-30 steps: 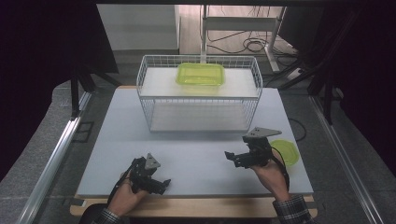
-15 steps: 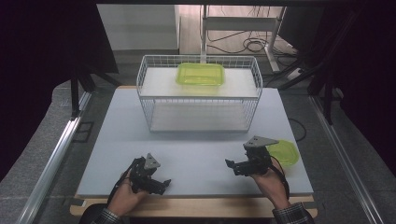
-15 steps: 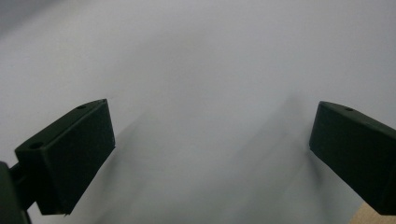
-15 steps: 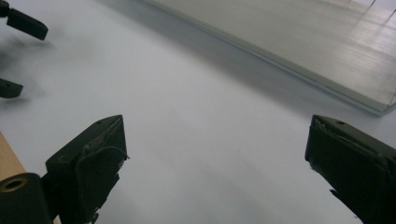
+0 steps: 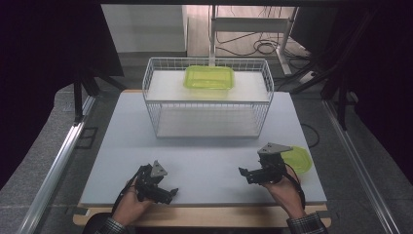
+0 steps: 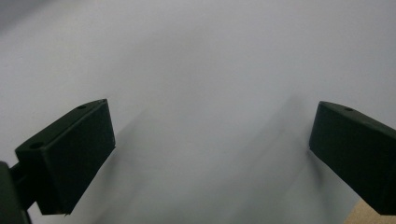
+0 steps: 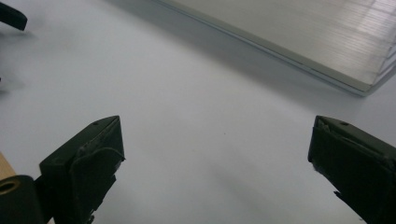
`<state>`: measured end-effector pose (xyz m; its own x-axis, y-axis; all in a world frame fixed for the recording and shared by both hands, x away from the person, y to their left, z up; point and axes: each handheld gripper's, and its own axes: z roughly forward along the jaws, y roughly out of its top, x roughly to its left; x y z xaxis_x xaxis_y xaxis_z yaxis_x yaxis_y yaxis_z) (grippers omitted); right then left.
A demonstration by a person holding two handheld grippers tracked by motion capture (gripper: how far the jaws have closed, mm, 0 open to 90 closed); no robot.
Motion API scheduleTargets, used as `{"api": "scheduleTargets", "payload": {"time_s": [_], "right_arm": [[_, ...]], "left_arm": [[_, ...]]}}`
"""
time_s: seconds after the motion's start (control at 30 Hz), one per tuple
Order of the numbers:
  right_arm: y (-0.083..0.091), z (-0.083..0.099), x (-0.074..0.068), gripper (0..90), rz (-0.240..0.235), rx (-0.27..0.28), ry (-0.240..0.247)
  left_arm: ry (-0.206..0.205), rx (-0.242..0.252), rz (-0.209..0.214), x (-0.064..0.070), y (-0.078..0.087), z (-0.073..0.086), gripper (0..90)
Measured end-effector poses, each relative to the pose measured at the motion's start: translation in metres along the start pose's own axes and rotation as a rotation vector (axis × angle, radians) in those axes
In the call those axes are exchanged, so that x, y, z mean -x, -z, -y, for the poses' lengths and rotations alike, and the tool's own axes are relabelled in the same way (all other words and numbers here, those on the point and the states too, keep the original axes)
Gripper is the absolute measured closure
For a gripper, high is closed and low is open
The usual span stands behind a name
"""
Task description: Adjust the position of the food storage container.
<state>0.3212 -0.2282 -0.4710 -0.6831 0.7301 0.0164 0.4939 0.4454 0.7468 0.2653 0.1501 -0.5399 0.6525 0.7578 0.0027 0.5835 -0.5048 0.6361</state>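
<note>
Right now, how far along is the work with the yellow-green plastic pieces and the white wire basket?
Looks done: a yellow-green rectangular plastic tray lies in the white wire basket. In hand: nothing; the left gripper and right gripper are both open and empty. Left: probably the yellow-green round plastic dish, on the table beside the right gripper.

Two claws (image 5: 171, 191) (image 5: 242, 171), one basket (image 5: 207, 105), two yellow-green dishes (image 5: 209, 77) (image 5: 298, 159)

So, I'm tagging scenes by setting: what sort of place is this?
Probably a lab or workshop recording station: a bare white table under a camera, a metal frame rail beside it, loose cables on the floor behind.
</note>
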Motion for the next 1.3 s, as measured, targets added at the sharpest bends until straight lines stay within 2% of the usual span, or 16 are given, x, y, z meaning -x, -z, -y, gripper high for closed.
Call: {"api": "scheduleTargets", "payload": {"time_s": [0.13,0.23,0.33,0.4,0.53,0.7,0.8,1.07,1.17,1.3], "right_arm": [[0.006,-0.002,0.005,2.1,0.02,0.015,-0.026],[0.013,-0.003,0.011,7.0,0.057,0.023,-0.049],[0.02,-0.002,0.02,19.0,0.074,0.034,-0.091],[0.025,0.0,0.027,31.8,0.092,0.037,-0.11],[0.035,0.005,0.039,55.0,0.123,0.026,-0.113],[0.05,0.012,0.058,78.7,0.211,0.019,-0.12],[0.057,0.018,0.069,87.3,0.254,0.012,-0.142],[0.076,0.035,0.1,88.9,0.35,0.014,-0.234],[0.085,0.041,0.11,88.9,0.388,0.03,-0.27],[0.088,0.046,0.117,88.8,0.405,0.033,-0.292]], "left_arm": [[-0.004,-0.003,0.002,0.001,0.0,0.0,0.1],[-0.005,-0.002,0.003,0.001,0.0,0.0,0.1],[-0.006,-0.004,0.004,0.001,-0.001,0.0,0.2],[-0.007,-0.005,0.003,0.001,-0.001,0.0,0.2],[-0.01,-0.009,0.003,0.001,-0.001,0.0,0.2],[-0.014,-0.012,0.003,0.001,-0.001,0.0,0.3],[-0.013,-0.015,0.006,0.001,-0.002,0.0,0.3],[-0.014,-0.015,0.008,0.001,-0.002,0.0,0.5],[-0.014,-0.015,0.01,0.001,-0.002,0.0,0.6],[-0.014,-0.015,0.01,0.001,-0.002,0.0,0.6]]}}
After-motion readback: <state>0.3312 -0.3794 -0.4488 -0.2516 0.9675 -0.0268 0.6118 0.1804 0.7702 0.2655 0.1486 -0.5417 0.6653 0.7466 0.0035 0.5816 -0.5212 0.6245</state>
